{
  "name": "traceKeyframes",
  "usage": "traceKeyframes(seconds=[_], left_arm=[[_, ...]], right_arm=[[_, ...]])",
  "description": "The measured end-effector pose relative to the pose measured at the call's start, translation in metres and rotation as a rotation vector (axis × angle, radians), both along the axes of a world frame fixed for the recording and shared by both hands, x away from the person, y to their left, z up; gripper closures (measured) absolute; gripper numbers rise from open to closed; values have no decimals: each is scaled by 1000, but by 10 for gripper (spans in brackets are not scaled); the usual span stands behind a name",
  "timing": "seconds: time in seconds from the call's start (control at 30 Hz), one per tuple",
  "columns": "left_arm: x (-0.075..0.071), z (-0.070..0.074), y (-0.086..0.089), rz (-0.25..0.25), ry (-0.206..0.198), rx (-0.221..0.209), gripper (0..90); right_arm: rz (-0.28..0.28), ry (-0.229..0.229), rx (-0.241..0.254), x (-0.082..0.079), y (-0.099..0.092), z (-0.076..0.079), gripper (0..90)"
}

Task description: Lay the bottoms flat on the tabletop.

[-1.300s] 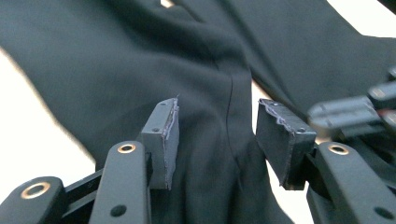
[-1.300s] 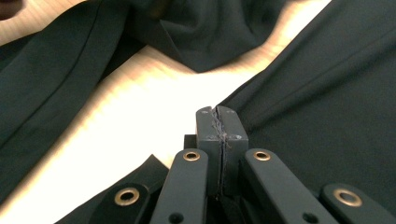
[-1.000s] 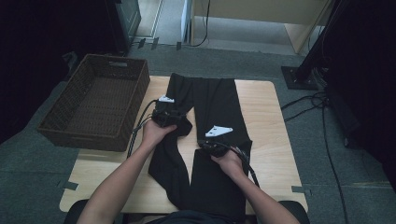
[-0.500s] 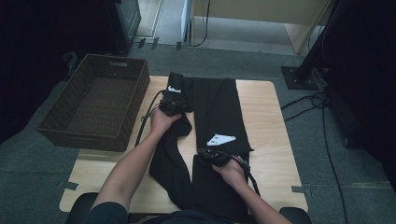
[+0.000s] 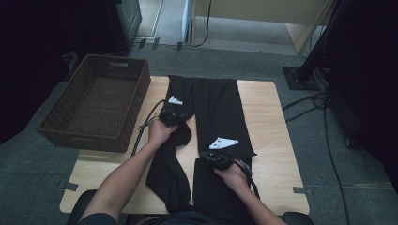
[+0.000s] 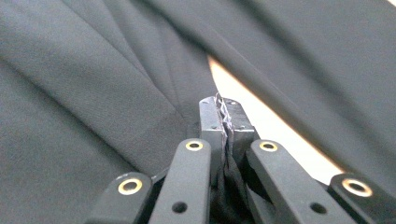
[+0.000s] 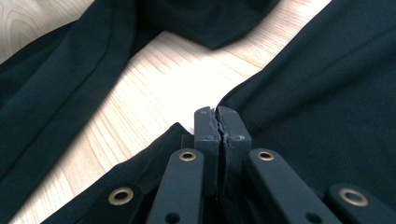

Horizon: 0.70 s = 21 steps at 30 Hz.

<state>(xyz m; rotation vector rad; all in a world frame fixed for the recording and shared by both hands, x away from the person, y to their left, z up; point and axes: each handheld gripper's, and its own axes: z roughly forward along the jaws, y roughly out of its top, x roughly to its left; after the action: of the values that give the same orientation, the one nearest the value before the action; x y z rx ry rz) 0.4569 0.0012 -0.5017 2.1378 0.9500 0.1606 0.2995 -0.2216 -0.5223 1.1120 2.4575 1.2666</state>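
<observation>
Trousers lie beside the basket; left gripper, jaws just closed, and right gripper each pinch their fabric.

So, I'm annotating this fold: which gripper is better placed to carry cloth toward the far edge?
Left. The left gripper, shut on the trousers, sits farther up the table; the right gripper pinches cloth nearer the person.
</observation>
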Motion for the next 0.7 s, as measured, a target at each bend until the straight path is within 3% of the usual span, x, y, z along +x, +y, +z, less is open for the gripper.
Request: traceKeyframes(seconds=[0.07,0.17,0.37,0.43,0.63,0.7], left_arm=[[-13,4,2,-22,4,-18,886],[-30,9,4,-71,-14,-1,886],[-53,-2,16,-74,28,-21,886],[-57,-6,17,-79,60,-24,885],[-63,-3,19,-66,36,-37,882],[-62,-7,21,-51,49,-52,882]], right_arm=[[-2,0,1,0,0,0,858],[-13,-3,3,2,0,1,773],[-75,-44,43,16,-7,10,640],[-94,-68,38,25,-9,13,601],[-163,-129,21,68,-12,19,499],[-195,-145,9,89,-12,18,476]])
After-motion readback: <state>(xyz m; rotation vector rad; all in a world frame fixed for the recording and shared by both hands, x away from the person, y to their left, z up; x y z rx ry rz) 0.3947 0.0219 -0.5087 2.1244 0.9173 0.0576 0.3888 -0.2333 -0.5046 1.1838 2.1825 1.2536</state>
